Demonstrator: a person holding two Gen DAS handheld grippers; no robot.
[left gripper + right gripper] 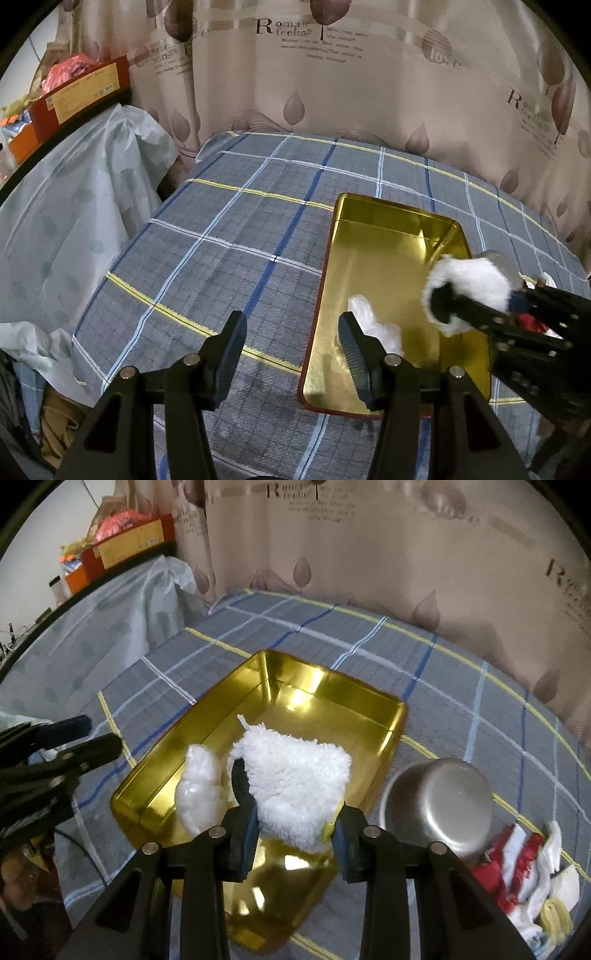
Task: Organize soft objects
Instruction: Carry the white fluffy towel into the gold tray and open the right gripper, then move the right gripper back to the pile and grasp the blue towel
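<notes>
My right gripper (293, 823) is shut on a white fluffy cloth (295, 775) and holds it above the gold metal tray (332, 688). A crumpled white plastic wad (201, 794) lies inside the tray, just left of the cloth. In the left wrist view the same cloth (469, 280) hangs at the tray's (369, 236) right side, in the right gripper (448, 308). The wad (369, 321) lies by my left gripper's right finger. My left gripper (291, 349) is open and holds nothing, over the checked cloth beside the tray's left edge.
An upturned steel bowl (439, 805) stands right of the tray, with a red and white fabric item (517, 871) beyond it. A grey checked cloth (229, 229) covers the table. A patterned curtain (332, 92) hangs behind; a plastic-covered shelf (74, 206) with boxes stands at left.
</notes>
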